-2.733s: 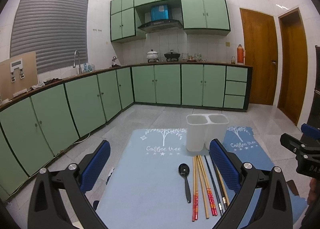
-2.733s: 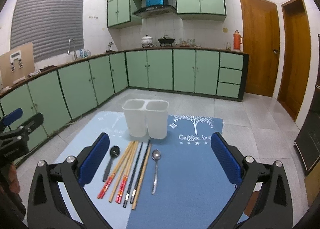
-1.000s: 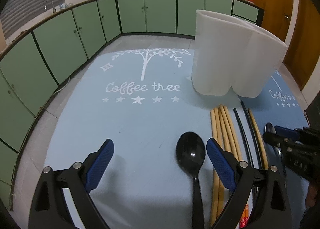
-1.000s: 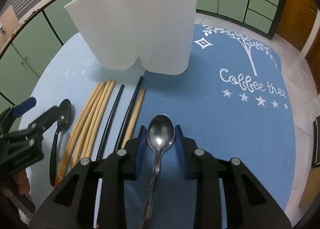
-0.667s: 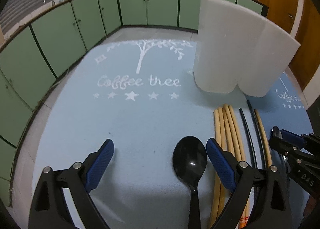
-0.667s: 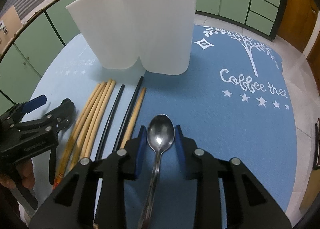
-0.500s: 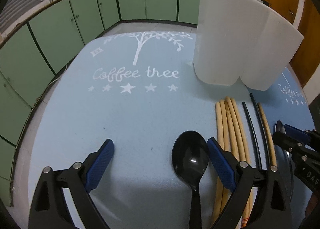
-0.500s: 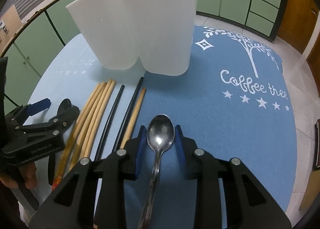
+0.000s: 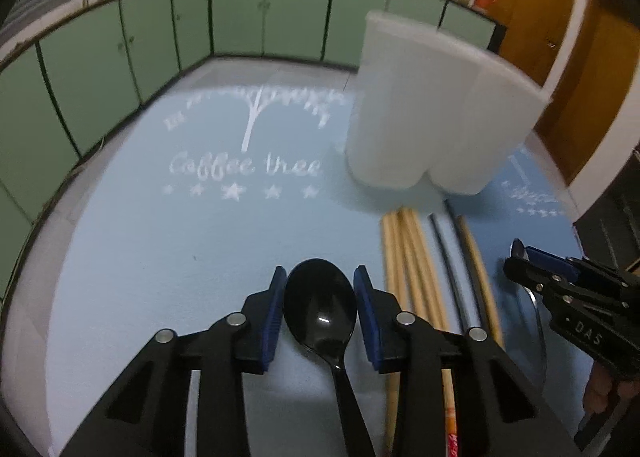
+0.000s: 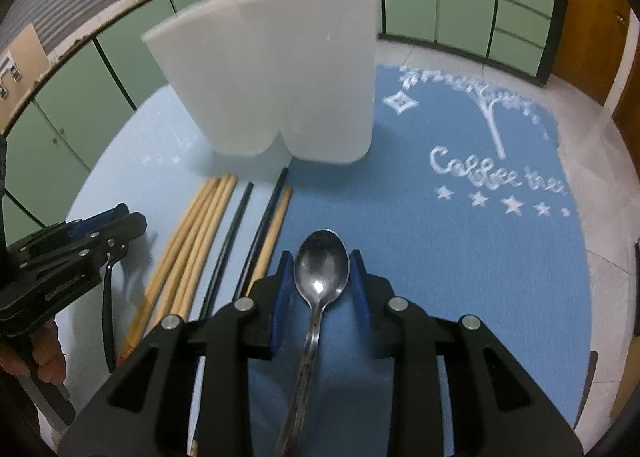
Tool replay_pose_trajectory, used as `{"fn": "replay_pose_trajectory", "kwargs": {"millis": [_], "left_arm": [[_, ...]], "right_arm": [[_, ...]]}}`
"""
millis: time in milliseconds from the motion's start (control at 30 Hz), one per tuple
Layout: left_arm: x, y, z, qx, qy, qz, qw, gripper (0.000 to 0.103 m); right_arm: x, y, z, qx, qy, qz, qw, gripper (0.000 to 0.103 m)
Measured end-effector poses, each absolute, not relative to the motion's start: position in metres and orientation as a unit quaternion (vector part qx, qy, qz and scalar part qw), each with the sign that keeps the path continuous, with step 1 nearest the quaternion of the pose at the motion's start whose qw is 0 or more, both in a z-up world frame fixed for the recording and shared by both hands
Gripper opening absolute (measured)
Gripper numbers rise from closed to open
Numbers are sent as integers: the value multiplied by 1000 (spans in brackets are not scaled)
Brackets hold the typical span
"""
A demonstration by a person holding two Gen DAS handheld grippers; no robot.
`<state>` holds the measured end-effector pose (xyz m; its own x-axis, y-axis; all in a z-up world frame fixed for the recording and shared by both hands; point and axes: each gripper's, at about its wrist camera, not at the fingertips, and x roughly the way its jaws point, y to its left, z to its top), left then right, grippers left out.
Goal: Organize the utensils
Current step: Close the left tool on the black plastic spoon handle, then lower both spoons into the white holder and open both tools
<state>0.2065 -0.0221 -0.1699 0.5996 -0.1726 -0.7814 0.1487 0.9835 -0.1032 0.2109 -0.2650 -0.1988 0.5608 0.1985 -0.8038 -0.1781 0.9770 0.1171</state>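
1. Two mats cover the floor: the pale blue mat [image 9: 132,277] to the left and the darker blue mat [image 10: 460,257] to the right, both printed with a tree and lettering.
2. The white two-compartment holder [image 10: 280,69] stands upright at the far side, where the mats meet.
3. The left gripper [image 9: 320,307] tilts steeply down; its jaws are closing around the black spoon [image 9: 320,305], bowl between the pads.
4. The right gripper [image 10: 321,289] tilts down likewise, pinching the metal spoon [image 10: 321,265] at its neck.
5. The chopsticks [image 10: 200,245] lie side by side between the spoons, tips toward the holder.
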Motion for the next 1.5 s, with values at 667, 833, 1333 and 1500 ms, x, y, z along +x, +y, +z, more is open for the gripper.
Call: {"fn": "replay_pose_trajectory", "kwargs": {"millis": [667, 833, 1333, 1500], "left_arm": [[185, -27, -32, -5, 219, -100, 971, 34], [218, -44, 3, -2, 152, -101, 983, 34], [319, -66, -33, -15, 130, -87, 988, 34], [326, -67, -53, -10, 147, -92, 985, 34]], "right_arm": [[197, -287, -50, 17, 252, 133, 958, 27], [225, -295, -14, 22, 207, 130, 969, 27], [320, -296, -45, 37, 216, 118, 969, 27], [326, -288, -71, 28, 240, 118, 963, 27]]}}
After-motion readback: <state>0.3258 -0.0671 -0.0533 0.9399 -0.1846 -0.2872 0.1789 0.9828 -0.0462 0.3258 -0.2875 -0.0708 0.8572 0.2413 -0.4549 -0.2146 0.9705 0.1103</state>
